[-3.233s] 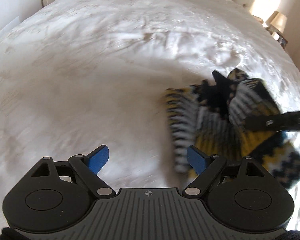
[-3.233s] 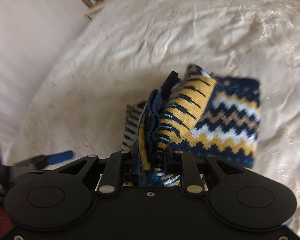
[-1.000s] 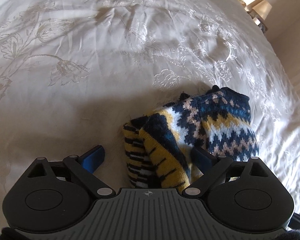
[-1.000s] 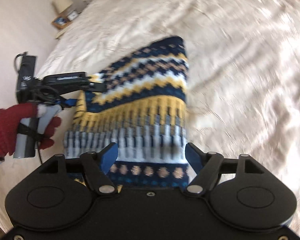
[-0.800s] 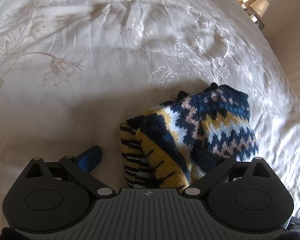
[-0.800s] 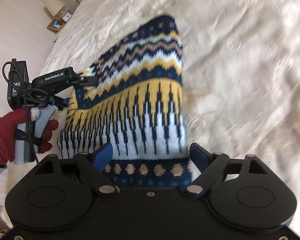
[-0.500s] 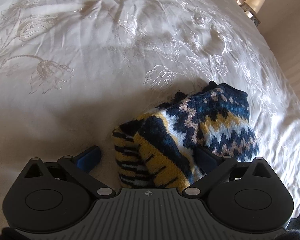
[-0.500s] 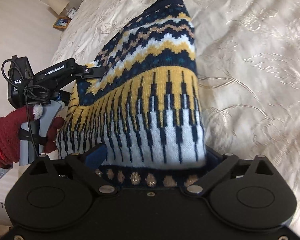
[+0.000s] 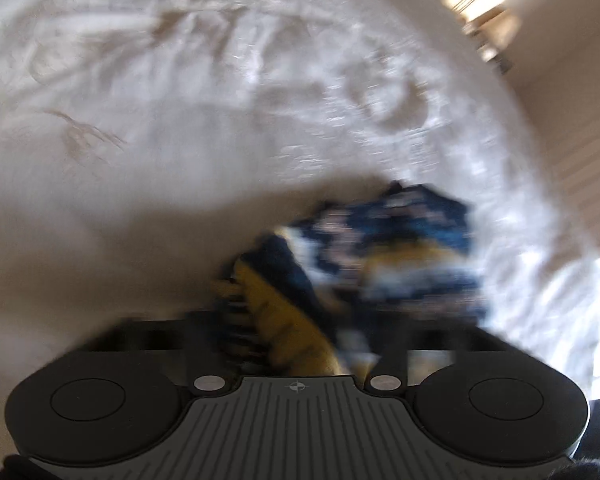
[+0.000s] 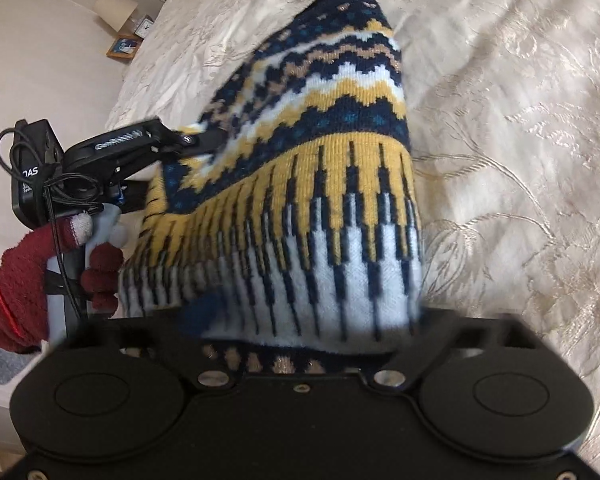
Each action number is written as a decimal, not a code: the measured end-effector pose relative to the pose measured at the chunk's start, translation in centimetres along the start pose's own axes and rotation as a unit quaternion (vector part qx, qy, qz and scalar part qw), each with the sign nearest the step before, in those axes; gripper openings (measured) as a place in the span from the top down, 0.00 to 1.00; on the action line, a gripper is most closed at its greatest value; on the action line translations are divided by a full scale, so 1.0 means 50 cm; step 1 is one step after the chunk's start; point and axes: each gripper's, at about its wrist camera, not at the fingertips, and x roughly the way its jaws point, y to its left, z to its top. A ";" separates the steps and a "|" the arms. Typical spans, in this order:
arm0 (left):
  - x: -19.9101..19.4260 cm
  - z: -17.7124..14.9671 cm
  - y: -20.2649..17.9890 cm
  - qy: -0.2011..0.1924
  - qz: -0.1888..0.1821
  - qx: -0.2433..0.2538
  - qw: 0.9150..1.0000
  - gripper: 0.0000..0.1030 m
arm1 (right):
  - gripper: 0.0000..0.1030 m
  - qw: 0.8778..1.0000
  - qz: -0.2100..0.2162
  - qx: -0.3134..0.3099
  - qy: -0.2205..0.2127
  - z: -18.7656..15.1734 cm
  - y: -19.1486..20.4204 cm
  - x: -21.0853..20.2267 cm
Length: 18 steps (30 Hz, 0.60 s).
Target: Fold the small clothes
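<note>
A folded knit garment [image 10: 320,184], navy, yellow and white in zigzag bands, lies on the cream bedspread [image 10: 520,160]. In the blurred left wrist view it [image 9: 380,264] sits right in front of my left gripper [image 9: 296,344], with its near edge between the jaws; the fingers are smeared and their spread is unreadable. In the right wrist view the garment's white end covers the space between the jaws of my right gripper [image 10: 300,332], whose fingers are hidden. The left gripper [image 10: 172,144] shows at the garment's left edge, held by a red-gloved hand [image 10: 32,264].
The embroidered bedspread [image 9: 180,120] stretches all around the garment. A bedside table with a lamp [image 10: 114,10], a clock and a framed picture stands at the far left. Lit lamps [image 9: 476,4] show past the bed's far right corner.
Both grippers have pushed in closer over the garment's edges. The left view has gone blurred with motion, and the fingers of both grippers, open before, can no longer be made out.
</note>
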 end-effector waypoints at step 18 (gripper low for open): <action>-0.128 -0.172 -0.159 -0.024 -0.003 0.052 0.998 0.81 | 0.69 0.999 -0.033 -0.038 -0.001 -0.119 0.034 -0.213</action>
